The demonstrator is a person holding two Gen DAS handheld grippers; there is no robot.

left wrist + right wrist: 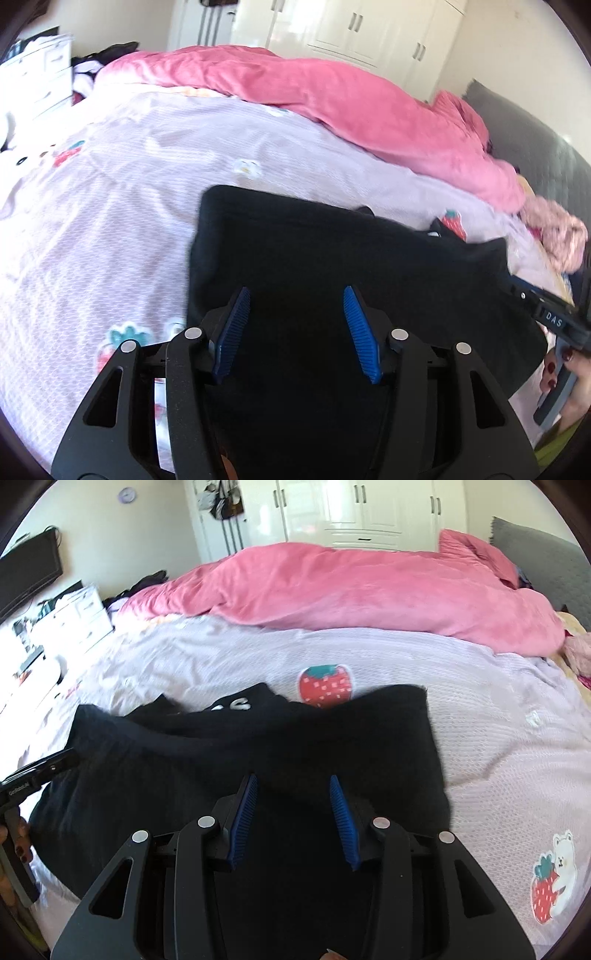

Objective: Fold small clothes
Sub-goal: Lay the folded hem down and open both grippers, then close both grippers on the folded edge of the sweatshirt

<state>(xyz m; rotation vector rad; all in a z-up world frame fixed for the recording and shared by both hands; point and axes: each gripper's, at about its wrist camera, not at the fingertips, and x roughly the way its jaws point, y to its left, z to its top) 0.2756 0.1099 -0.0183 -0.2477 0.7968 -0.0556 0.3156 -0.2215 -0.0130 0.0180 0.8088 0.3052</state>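
A black garment lies spread on the lilac bedsheet. It also shows in the right wrist view, with white lettering near its far edge. My left gripper is open, its blue pads over the garment's near left part. My right gripper is open over the garment's near right part. Neither holds cloth. The right gripper's body shows at the right edge of the left wrist view, and the left gripper's body at the left edge of the right wrist view.
A pink duvet is bunched along the far side of the bed. A grey headboard stands at right. White drawers and a dark screen stand at left, white wardrobes behind.
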